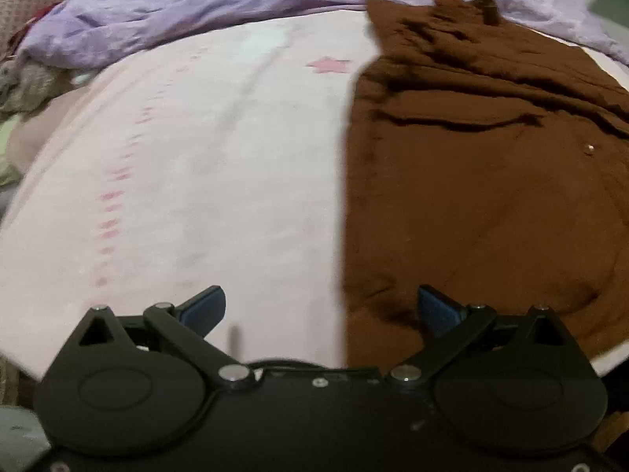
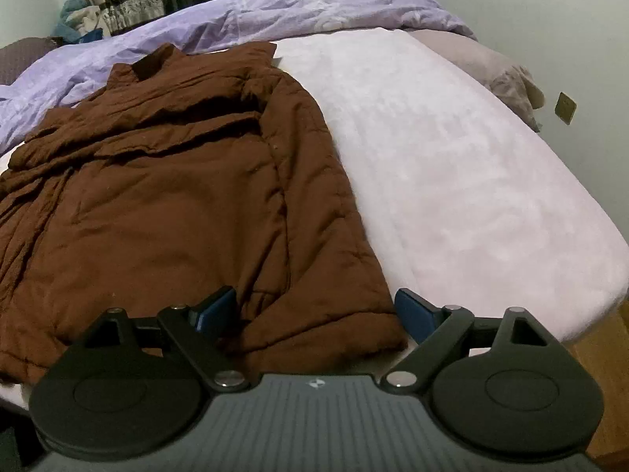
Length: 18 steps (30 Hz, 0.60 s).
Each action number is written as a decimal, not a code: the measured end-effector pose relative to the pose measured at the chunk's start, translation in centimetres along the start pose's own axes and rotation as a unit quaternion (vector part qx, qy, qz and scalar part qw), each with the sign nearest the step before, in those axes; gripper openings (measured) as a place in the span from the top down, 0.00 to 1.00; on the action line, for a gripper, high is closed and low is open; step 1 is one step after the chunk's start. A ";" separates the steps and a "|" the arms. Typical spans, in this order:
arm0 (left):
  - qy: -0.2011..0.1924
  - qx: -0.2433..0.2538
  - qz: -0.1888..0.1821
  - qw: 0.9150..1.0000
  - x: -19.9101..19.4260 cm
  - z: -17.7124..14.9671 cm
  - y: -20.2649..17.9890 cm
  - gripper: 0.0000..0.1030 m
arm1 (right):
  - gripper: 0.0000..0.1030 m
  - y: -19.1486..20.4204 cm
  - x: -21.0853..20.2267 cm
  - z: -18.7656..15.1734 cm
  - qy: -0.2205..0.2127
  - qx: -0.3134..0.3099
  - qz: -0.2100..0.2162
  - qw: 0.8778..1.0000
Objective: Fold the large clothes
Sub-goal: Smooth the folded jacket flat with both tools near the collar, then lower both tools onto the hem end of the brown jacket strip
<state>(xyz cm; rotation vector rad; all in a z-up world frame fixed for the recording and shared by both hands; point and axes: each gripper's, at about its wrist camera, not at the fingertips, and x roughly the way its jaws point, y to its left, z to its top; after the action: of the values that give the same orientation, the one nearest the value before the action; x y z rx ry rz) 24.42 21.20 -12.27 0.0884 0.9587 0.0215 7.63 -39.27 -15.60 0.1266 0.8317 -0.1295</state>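
Brown padded jacket (image 2: pixel 169 196) lies flat on the pale pink bed sheet (image 2: pixel 471 181), hem at its near edge; my left gripper (image 1: pixel 321 306) and right gripper (image 2: pixel 314 310) gape empty over the hem corners, so I'd pinch both layers evenly

Left tool (image 1: pixel 321 308) and right tool (image 2: pixel 314 308) both spread wide, empty

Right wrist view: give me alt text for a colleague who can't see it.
A brown padded jacket lies spread on a pale pink bed sheet, its near hem corner between the open right gripper's blue-padded fingers. A rumpled lavender duvet lies bunched behind the jacket's collar.
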 end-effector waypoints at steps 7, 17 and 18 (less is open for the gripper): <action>-0.018 0.017 -0.008 1.000 -1.3 -0.2 -0.1 0.00 | 0.00 1.2 -0.2 0.0 -0.010 0.001 -0.027 1.000; 0.000 -0.027 -0.114 0.993 3.3 -0.3 -2.8 0.00 | 0.00 0.5 0.3 -0.8 -0.030 0.011 0.006 0.999; -0.001 -0.032 -0.117 0.993 3.4 -0.1 -2.9 0.00 | 0.00 1.1 0.5 -0.8 -0.032 -0.003 -0.004 0.999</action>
<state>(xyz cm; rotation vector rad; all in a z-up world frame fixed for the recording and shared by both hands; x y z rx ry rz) 26.20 18.54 -15.33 -0.0830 0.9601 -0.1648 7.53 -38.12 -16.43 0.1131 0.7696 -0.1369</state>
